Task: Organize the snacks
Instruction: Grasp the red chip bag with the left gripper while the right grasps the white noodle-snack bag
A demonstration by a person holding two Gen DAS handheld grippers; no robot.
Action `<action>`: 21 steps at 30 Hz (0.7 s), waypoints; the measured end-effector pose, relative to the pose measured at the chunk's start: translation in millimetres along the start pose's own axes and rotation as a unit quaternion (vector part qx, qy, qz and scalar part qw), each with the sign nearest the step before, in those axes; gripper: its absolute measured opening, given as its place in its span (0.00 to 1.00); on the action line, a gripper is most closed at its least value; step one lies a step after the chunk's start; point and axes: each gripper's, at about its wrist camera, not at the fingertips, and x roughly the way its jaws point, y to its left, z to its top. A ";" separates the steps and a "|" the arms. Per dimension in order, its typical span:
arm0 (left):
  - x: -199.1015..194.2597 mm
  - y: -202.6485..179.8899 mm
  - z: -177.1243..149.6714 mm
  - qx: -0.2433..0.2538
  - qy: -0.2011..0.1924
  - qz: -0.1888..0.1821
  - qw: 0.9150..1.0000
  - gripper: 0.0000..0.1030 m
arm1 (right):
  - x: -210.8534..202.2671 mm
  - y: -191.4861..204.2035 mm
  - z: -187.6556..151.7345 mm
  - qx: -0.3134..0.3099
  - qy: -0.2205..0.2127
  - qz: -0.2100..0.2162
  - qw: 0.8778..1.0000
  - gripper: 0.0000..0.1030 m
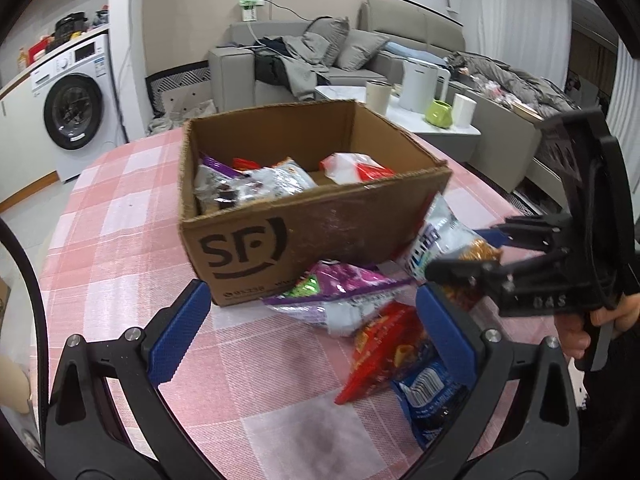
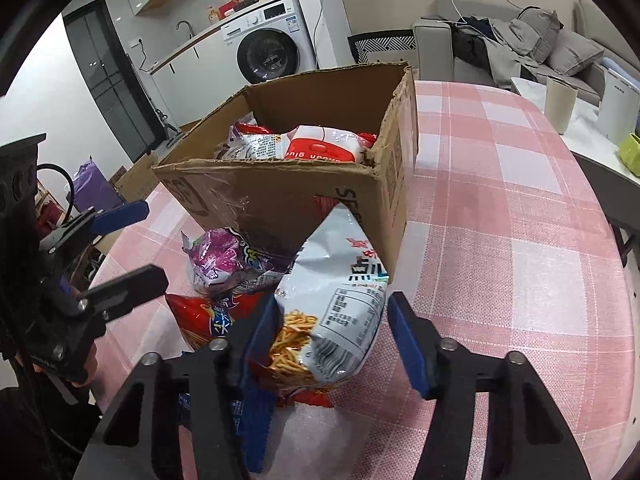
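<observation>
My right gripper straddled the white snack bag without clamping it; my left gripper stood released before the cardboard box.

Both views are evenly lit by soft indoor light, with only faint shadows under the snack bags. Glare glints off their foil. Fisheye distortion bends the room, black vignette fills the corners, and focus stays fairly sharp.
</observation>
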 end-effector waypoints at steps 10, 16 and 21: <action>3.6 -19.4 -16.5 0.032 0.041 -0.025 0.998 0.99 | -6.2 8.3 0.0 -0.026 -0.009 -0.007 1.000 0.46; 13.3 -24.5 -25.0 0.031 0.071 -0.046 0.996 0.95 | -6.2 10.0 -1.5 -0.036 -0.002 -0.008 0.999 0.46; 26.3 -29.6 -36.2 0.033 0.100 -0.062 0.992 0.79 | -3.4 14.5 -3.5 -0.047 0.006 0.000 0.999 0.46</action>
